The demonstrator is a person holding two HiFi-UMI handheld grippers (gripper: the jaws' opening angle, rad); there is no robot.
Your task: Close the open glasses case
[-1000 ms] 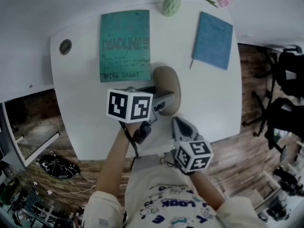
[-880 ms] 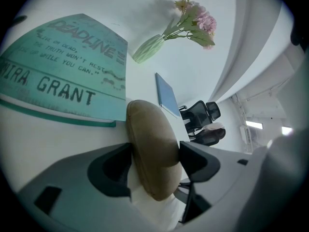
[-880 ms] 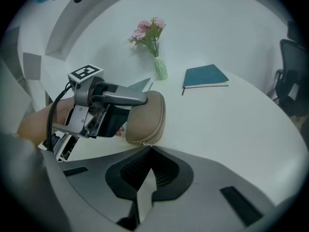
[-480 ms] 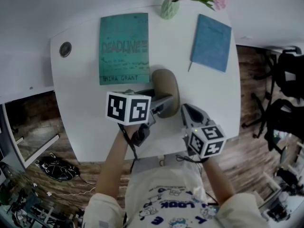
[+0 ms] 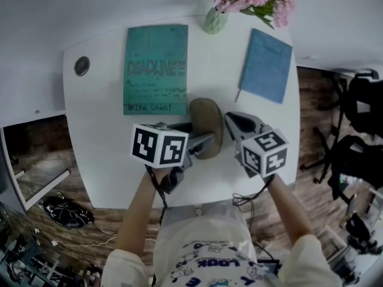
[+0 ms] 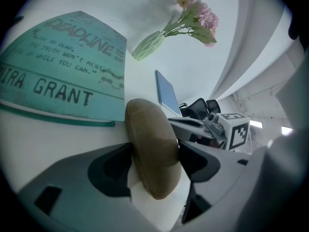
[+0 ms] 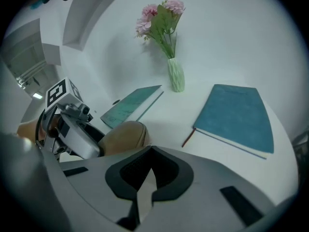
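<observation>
Glasses case (image 5: 206, 126) – brown, oval, looks shut – lies on the white table (image 5: 102, 130) just off the lower right corner of the teal book (image 5: 155, 69), nearly touching that corner, long side running the same way as the book's right edge. Left gripper (image 5: 194, 134) comes in from below the book and is clamped on the near end of the case, one jaw on each long side, pads against the shell; the left gripper view shows the case filling the gap between them. Right gripper (image 5: 230, 120) hangs to the right of the book, on the far side of the case from it, close to the case, but contact can't be made out. Its jaws are pressed together with nothing in them. Blue notebook (image 5: 266, 64) lies well to the right of the book, tilted. Green vase (image 5: 215, 21) of pink flowers stands just past the book's top right corner.
</observation>
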